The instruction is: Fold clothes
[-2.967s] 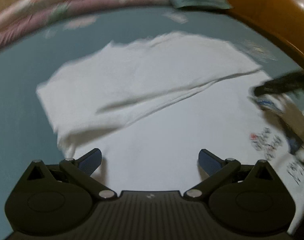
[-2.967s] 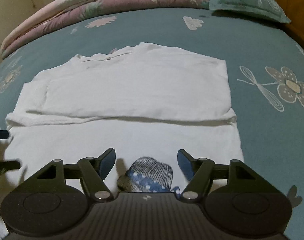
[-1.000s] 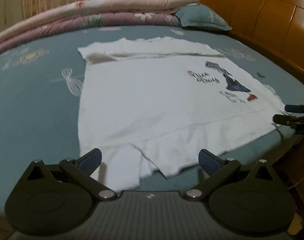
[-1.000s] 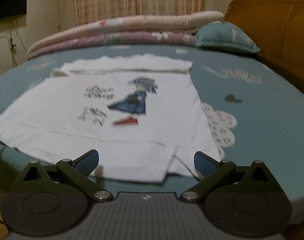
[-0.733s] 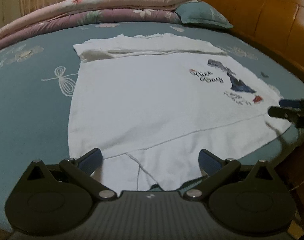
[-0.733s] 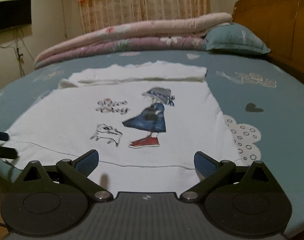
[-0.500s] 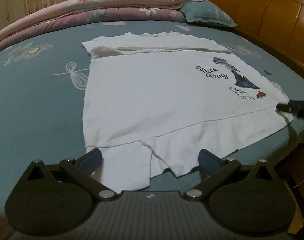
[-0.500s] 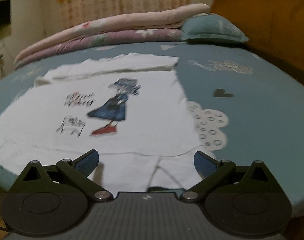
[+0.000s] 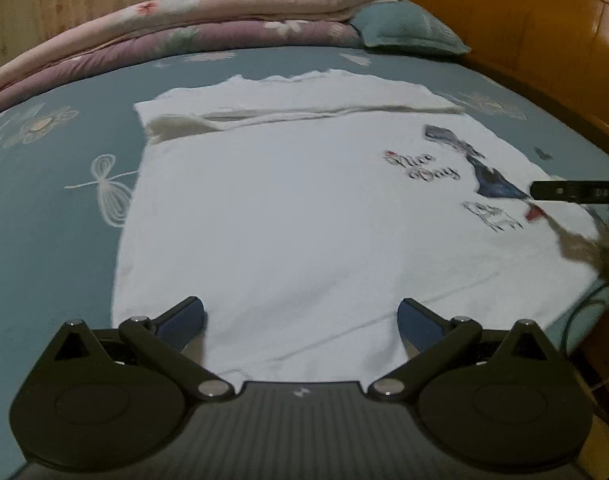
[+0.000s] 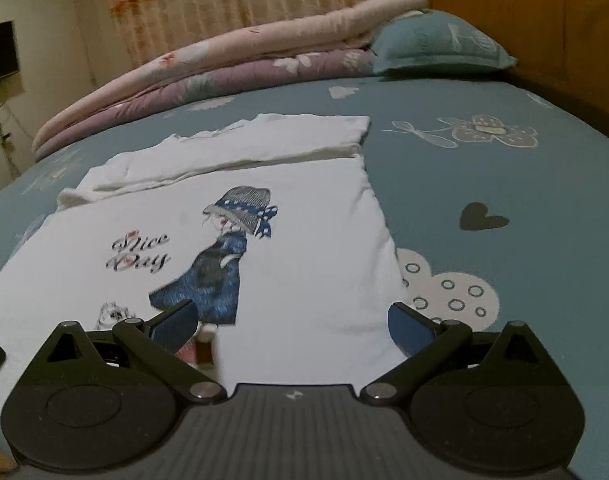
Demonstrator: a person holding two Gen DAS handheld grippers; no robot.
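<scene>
A white T-shirt [image 9: 296, 216] [image 10: 304, 240] lies flat on the teal bed, its far part folded over into a band. It bears a printed girl in a blue dress [image 10: 224, 264] and the words "Nice Day" [image 9: 422, 168]. My left gripper [image 9: 300, 318] is open, low over the shirt's near hem on its left side. My right gripper [image 10: 290, 322] is open over the near right part of the shirt, just below the print. The tip of the right gripper [image 9: 572, 192] shows at the right edge of the left wrist view.
The bed sheet [image 10: 504, 184] is teal with flower and heart patterns. Folded quilts [image 10: 232, 68] and a teal pillow [image 10: 436, 44] lie at the far end. A wooden bed frame [image 9: 544, 40] runs along the right. A curtain [image 10: 240, 8] hangs behind.
Both grippers have moved forward and lower over the shirt's near hem, which now runs under their fingers. The shirt itself lies as before.
</scene>
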